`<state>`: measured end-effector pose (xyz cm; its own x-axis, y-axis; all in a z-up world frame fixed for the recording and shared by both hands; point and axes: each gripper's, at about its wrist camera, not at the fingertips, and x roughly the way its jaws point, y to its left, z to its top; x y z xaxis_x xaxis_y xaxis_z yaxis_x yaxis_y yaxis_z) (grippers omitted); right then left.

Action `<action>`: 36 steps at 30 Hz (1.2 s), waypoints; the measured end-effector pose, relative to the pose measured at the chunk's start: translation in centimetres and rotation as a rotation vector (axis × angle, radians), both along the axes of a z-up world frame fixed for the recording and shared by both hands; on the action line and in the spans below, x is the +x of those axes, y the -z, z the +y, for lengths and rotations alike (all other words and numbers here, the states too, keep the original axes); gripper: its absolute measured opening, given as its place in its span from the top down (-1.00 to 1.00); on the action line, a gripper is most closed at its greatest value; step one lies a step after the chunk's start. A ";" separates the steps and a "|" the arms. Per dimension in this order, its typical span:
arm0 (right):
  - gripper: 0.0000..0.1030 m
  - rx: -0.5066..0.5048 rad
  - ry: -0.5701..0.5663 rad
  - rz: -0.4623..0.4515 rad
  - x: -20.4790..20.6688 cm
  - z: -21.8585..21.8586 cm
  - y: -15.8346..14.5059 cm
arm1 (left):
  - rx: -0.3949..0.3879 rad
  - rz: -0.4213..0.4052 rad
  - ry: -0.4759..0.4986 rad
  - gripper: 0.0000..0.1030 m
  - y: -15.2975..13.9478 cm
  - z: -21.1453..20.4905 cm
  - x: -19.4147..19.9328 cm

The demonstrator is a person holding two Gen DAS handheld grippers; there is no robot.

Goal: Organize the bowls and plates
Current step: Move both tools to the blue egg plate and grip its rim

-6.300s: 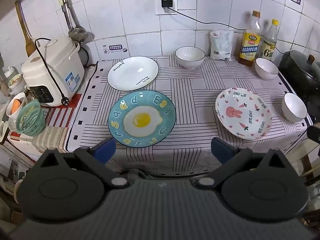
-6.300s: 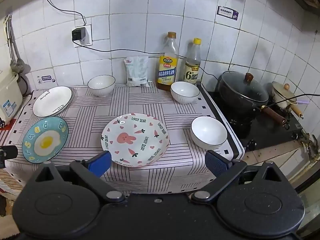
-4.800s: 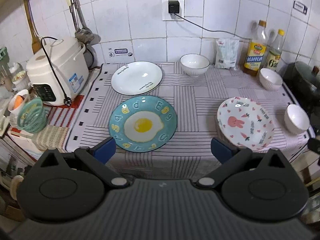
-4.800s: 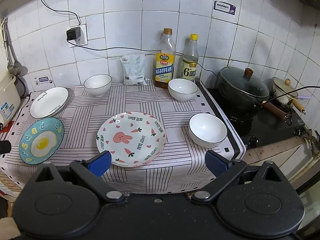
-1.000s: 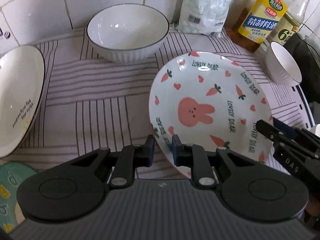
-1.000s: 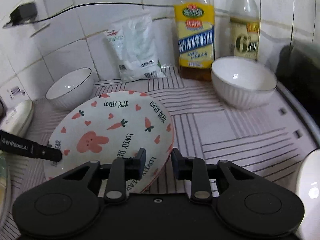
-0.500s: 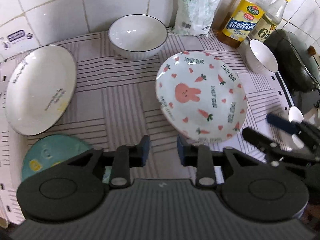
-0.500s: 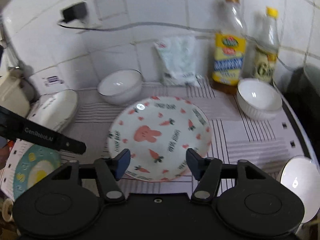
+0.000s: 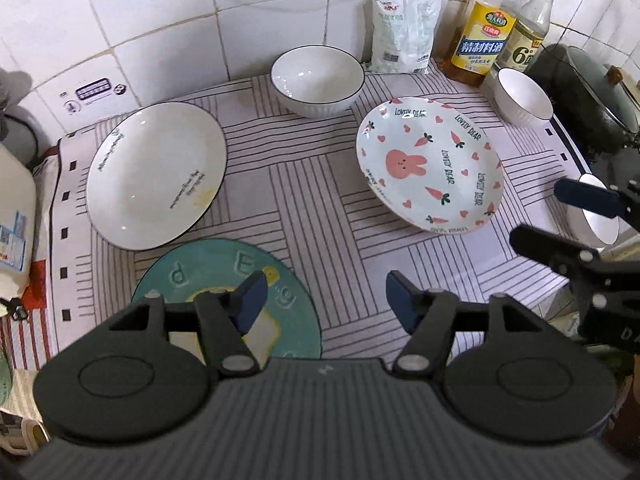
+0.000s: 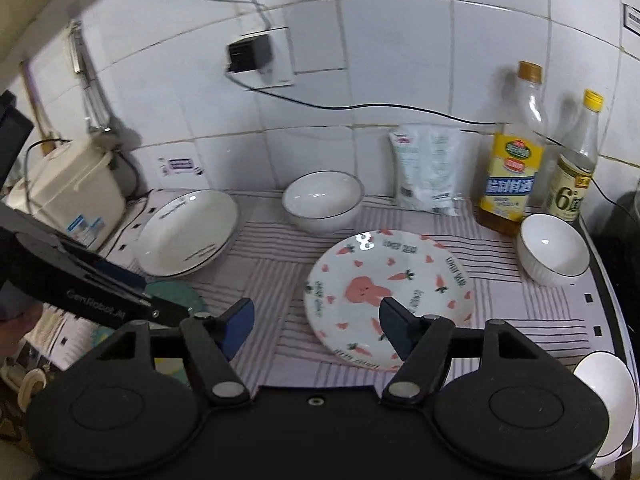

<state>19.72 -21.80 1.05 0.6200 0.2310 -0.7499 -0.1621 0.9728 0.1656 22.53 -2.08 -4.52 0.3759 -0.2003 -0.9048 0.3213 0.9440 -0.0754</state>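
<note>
The pink rabbit plate (image 9: 430,168) (image 10: 390,294) lies on the striped cloth, free of both grippers. My left gripper (image 9: 323,300) hovers above the cloth near the blue egg plate (image 9: 236,292), its jaws opening with nothing between them. My right gripper (image 10: 316,320) hangs over the rabbit plate's near edge, jaws still opening and empty. A white plate (image 9: 156,174) (image 10: 188,232) sits at the left. A white bowl (image 9: 317,80) (image 10: 323,200) stands at the back, a second (image 9: 524,96) (image 10: 554,250) by the bottles, a third (image 10: 604,396) at the right front corner.
A rice cooker (image 10: 68,196) stands at the left. A white pouch (image 10: 426,168) and two bottles (image 10: 514,152) line the tiled wall. A dark lidded pot (image 9: 596,92) sits on the stove to the right. The cloth's front edge runs just below both grippers.
Both grippers let go of the rabbit plate, opened wide and drew up and back from it. The plate now rests nearer the back bowl than it lay several seconds ago.
</note>
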 end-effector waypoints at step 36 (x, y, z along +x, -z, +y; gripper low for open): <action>-0.38 0.090 -0.152 0.062 -2.2 12.9 11.8 | -0.038 -0.103 -0.133 -0.55 10.6 16.7 -3.2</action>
